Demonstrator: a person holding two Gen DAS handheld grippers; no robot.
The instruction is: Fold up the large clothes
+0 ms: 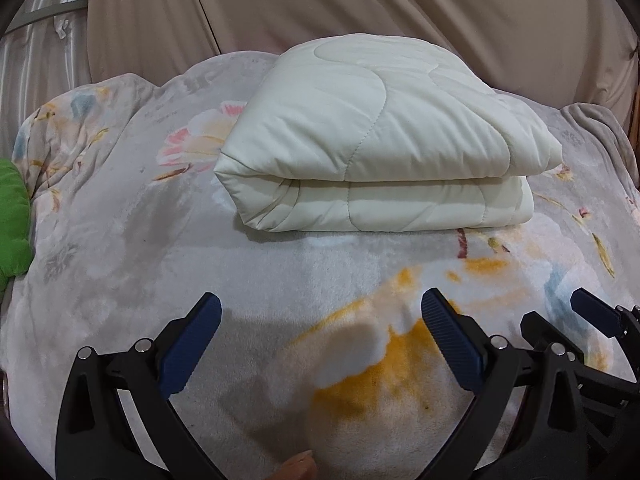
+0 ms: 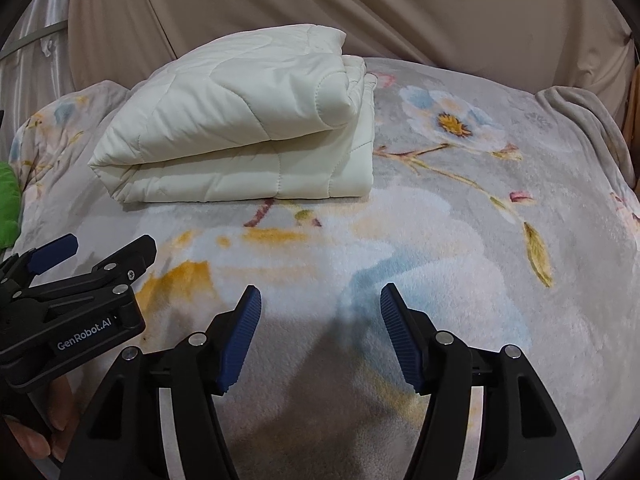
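A cream quilted comforter [image 1: 372,136] lies folded into a thick block on the floral blanket [image 1: 160,280]; it also shows in the right wrist view [image 2: 240,136] at the upper left. My left gripper [image 1: 320,320] is open and empty, above the blanket well short of the comforter's near edge. My right gripper [image 2: 320,312] is open and empty, to the right of the left one and in front of the comforter. The right gripper's fingers [image 1: 592,312] show at the lower right of the left wrist view. The left gripper's body [image 2: 72,300] shows at the left of the right wrist view.
The floral blanket [image 2: 480,240] covers a bed. A beige curtain [image 1: 320,8] hangs behind it. A green cloth [image 1: 12,216] lies at the bed's left edge. A wooden edge [image 2: 634,104] shows at the far right.
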